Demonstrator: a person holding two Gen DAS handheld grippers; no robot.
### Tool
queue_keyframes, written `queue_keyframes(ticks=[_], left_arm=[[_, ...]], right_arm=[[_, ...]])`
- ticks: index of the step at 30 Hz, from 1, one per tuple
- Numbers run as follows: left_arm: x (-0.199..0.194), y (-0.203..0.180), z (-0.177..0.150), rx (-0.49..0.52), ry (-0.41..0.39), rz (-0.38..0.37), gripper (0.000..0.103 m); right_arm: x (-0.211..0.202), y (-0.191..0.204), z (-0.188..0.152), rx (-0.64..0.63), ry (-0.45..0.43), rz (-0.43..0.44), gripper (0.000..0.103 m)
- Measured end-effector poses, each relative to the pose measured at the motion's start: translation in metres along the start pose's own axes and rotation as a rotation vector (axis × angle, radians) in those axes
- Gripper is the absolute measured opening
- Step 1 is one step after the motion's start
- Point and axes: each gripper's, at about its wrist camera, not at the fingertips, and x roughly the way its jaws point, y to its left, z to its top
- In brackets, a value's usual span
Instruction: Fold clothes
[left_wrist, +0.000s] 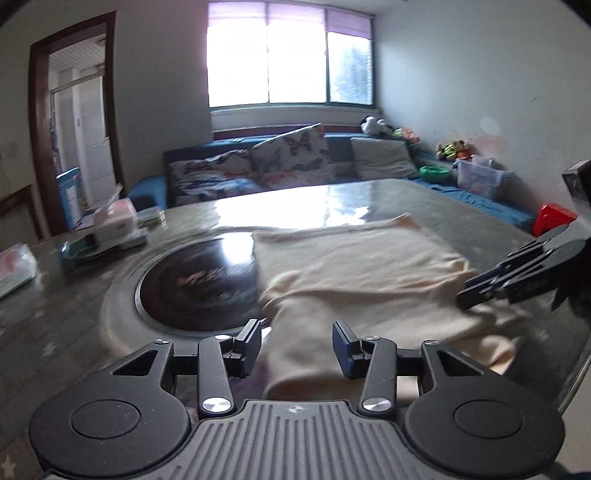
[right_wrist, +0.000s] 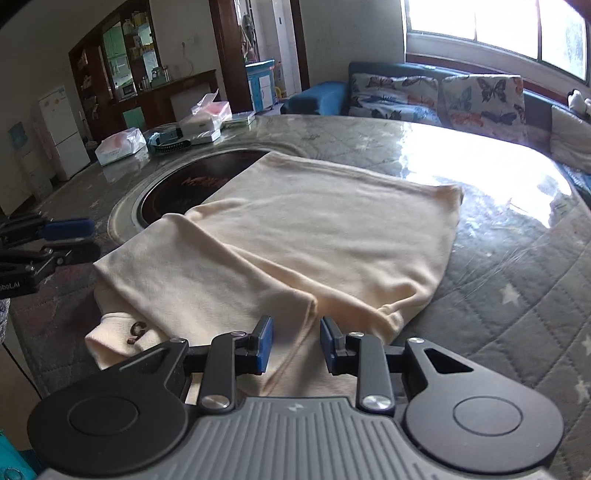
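Cream garment (right_wrist: 295, 236) lies half-folded on the tabletop (right_wrist: 517, 288), just ahead of my fingers; both pairs apart, gripping nothing. Mid-fold, I reckon: next, pinch the near edge.

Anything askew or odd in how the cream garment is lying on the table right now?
The cream garment is only partly folded: one flap lies diagonally across it and a bit printed with a dark letter sticks out at the near edge. One far corner overlaps the table's dark round inset. Nothing looks spilled or damaged.
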Motion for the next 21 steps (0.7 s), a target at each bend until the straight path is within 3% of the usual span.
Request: queue_keyframes(ticks=[3,7,9,15,21], left_arm=[[-0.002,0.009,-0.015,0.002,0.033,0.023,0.047],[-0.002,0.005,-0.026,0.039,0.042,0.034,0.045],[-0.001,0.003,-0.027,0.05,0.041,0.032,0.044],[0.005,-0.002,-0.029,0.071,0.041,0.039,0.011],[0.0,-0.007,-0.03,0.11,0.017,0.059,0.002]], right_arm=[[0.005,0.003,0.0,0.006,0.014,0.005,0.026],[0.005,0.01,0.002,-0.011,0.01,-0.024,0.011],[0.0,0.013,0.005,-0.025,-0.001,-0.036,0.008],[-0.024,0.021,0.016,-0.08,-0.068,-0.084,0.006],[-0.043,0.016,0.023,-0.074,-0.107,-0.127,0.006]])
